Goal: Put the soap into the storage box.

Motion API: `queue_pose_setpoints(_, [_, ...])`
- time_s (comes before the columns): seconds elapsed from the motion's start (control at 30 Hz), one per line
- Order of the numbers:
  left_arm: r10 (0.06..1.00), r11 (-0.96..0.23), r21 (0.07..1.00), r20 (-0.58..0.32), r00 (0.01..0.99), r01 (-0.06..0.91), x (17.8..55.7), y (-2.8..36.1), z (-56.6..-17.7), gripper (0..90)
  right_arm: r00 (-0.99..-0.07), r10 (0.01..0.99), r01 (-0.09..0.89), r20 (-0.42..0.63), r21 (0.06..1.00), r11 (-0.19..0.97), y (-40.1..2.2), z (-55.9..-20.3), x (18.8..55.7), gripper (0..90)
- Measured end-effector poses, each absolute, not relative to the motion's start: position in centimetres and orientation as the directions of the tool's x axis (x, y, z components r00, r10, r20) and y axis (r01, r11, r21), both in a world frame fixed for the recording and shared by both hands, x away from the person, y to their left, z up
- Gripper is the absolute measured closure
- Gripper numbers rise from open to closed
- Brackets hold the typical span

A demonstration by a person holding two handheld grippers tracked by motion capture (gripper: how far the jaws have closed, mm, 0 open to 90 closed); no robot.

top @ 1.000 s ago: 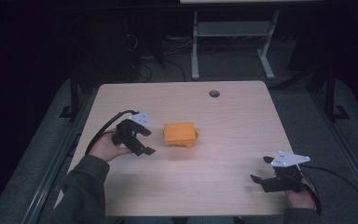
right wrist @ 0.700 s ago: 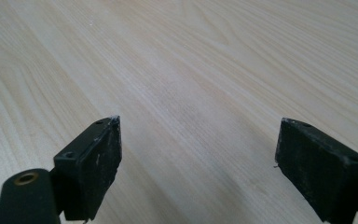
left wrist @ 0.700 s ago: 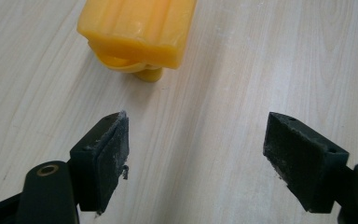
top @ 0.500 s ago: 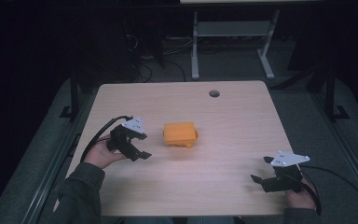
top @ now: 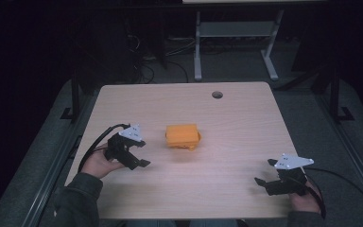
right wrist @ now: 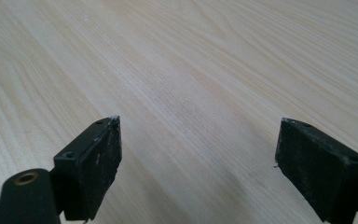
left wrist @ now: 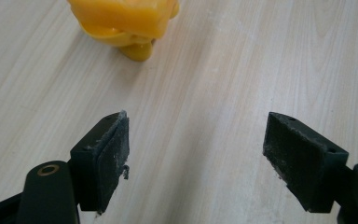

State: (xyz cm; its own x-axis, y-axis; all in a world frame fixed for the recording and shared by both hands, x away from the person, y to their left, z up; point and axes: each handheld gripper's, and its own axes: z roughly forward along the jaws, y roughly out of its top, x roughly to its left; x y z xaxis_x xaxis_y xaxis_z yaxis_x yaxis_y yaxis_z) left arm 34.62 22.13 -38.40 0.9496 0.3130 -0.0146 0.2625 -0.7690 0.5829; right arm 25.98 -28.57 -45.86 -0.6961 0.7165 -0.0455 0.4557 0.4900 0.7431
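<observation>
1. Orange block (top: 183, 136) lies mid-table (top: 236, 118), long axis across the table, left-right.
2. L gripper (top: 139, 156) is seen near it, jaws spread, empty; block sits ahead-left of the jaws (left wrist: 126, 21).
3. R gripper (top: 263, 183) is spread too, empty, well apart at near-right edge.
4. L judged nearer for the reach.

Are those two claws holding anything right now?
No. The left gripper and right gripper are both open and empty; the orange object lies untouched on the table.
</observation>
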Motion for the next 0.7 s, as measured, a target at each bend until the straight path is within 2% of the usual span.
queue_pose_setpoints(0.7, [0.335, -0.765, 0.581, -0.012, 0.942, 0.279, 33.0, 23.1, -39.8, 22.7, -0.694, 0.718, 0.457, -0.045, 0.743, 0.489, -28.6, -45.9, 25.9, 13.9])
